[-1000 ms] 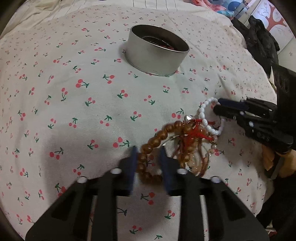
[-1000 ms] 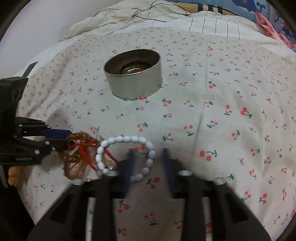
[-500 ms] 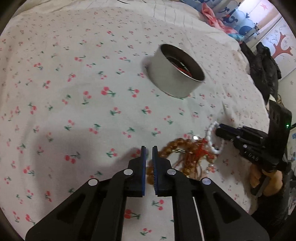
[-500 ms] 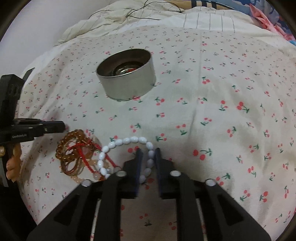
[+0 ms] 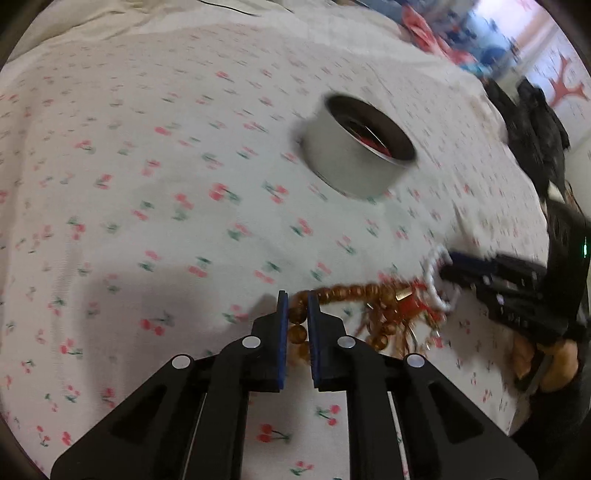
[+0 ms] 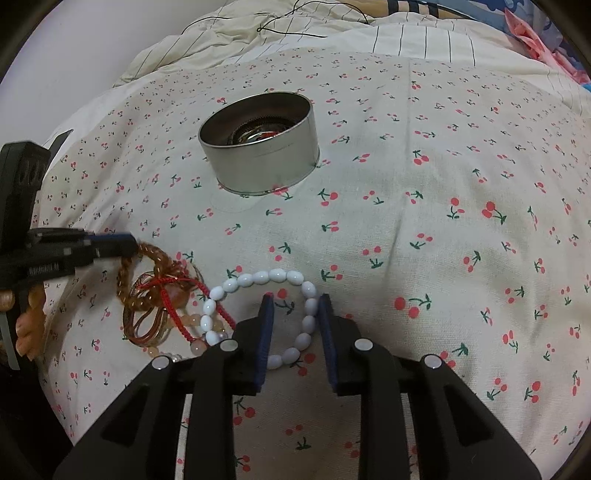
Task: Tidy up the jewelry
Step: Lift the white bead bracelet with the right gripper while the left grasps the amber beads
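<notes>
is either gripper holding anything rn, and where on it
The left gripper pinches the brown bead bracelet at its near end. The right gripper straddles the white bracelet, open.

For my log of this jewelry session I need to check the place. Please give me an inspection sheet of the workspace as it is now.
Surface: bed cover with cherry print, soft and uneven.
Job's things: round tin, open, some jewelry inside; brown bead bracelet; white bead bracelet; red cord tangled among more bracelets.
Clutter: nothing seen.
Grippers: left gripper shut on the brown bead bracelet; right gripper open, fingers on either side of the white bead bracelet's right part.
Cables: thin black cord on the striped bedding.
Surroundings: black heap at bed edge; pink cloth.
</notes>
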The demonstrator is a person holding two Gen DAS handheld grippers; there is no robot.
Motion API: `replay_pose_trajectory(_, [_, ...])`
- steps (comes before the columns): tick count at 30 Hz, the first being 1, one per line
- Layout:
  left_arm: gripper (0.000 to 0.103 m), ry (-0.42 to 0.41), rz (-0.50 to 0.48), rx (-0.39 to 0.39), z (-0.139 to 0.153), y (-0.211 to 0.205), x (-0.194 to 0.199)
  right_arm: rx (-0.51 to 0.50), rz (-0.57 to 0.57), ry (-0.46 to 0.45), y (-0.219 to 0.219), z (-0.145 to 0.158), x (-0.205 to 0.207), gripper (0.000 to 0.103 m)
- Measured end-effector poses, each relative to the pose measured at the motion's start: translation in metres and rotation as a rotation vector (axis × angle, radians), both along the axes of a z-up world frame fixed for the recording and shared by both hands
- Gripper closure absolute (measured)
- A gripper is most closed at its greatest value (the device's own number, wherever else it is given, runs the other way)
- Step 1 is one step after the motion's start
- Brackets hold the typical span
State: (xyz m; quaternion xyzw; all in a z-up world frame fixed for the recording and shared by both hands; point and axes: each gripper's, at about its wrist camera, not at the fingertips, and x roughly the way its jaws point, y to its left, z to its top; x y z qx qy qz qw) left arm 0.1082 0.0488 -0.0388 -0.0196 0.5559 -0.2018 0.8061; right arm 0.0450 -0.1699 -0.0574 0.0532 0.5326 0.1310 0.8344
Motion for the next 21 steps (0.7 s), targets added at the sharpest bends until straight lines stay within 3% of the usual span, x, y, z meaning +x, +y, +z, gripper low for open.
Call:
replay_pose_trajectory(2, [0.094, -0.003, 0.041, 0.005, 0.001, 0.008, 0.004, -0.003, 0.003, 0.002, 0.0, -0.001, 0.0, 0.078])
replay_pose_trajectory(5, [0.093, 0.037, 0.005, 0.021, -0.008, 0.0, 0.003, -0.023, 0.02, 0.003, 0.003, -0.001, -0.001, 0.077])
replay_pose_trajectory(9, [0.077, 0.051, -0.057, 0.069, -0.018, -0.016, -0.003, -0.044, 0.024, -0.011, 0.007, 0.0, -0.001, 0.081])
replay_pose_trajectory(11, [0.079, 0.05, -0.051, 0.065, -0.019, -0.018, -0.003, -0.039, 0.02, -0.016, 0.006, 0.001, 0.0, 0.095])
replay_pose_trajectory(12, [0.093, 0.044, -0.051, 0.066, -0.017, -0.018, -0.004, -0.02, 0.013, -0.021, 0.005, 0.003, 0.0, 0.095])
replay_pose_trajectory(21, [0.093, -0.009, -0.03, -0.176, 0.015, 0.0, -0.004, 0.211, -0.044, -0.086, -0.017, 0.024, -0.001, 0.095])
